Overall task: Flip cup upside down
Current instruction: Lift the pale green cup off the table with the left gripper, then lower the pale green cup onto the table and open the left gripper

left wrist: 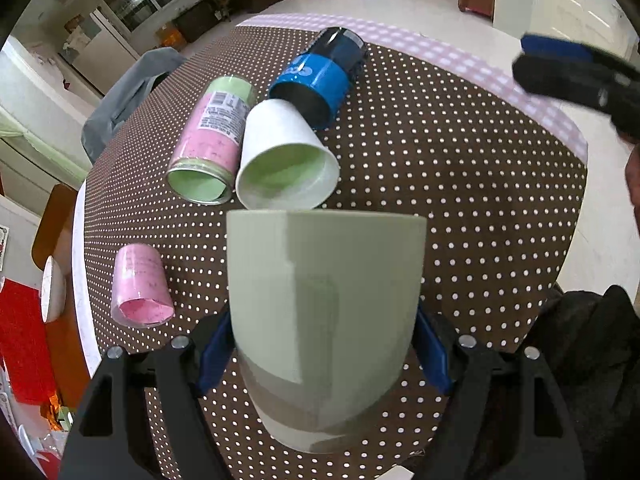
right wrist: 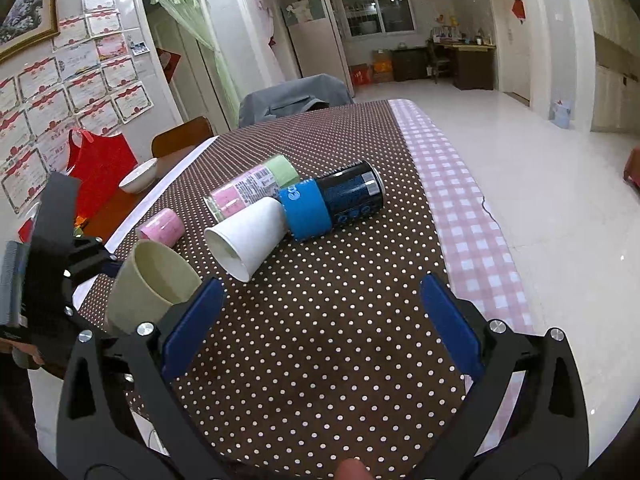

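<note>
Cup: pale green cup (left wrist: 324,320), held off the dotted counter (left wrist: 460,208), its mouth tipped toward the far side.
Left hand-held gripper (left wrist: 320,354): clenched on the cup, one blue pad on each side of its wall.
Right hand-held gripper (right wrist: 320,328): released — fingers wide apart over bare cloth, right of the cup.
Beyond the cup: white paper cup (left wrist: 282,152) on its side, touching a pink-and-green can (left wrist: 216,136) and a blue can (left wrist: 320,76), both lying down.
Near left: small pink cup (left wrist: 140,286), lying apart from the rest.
</note>
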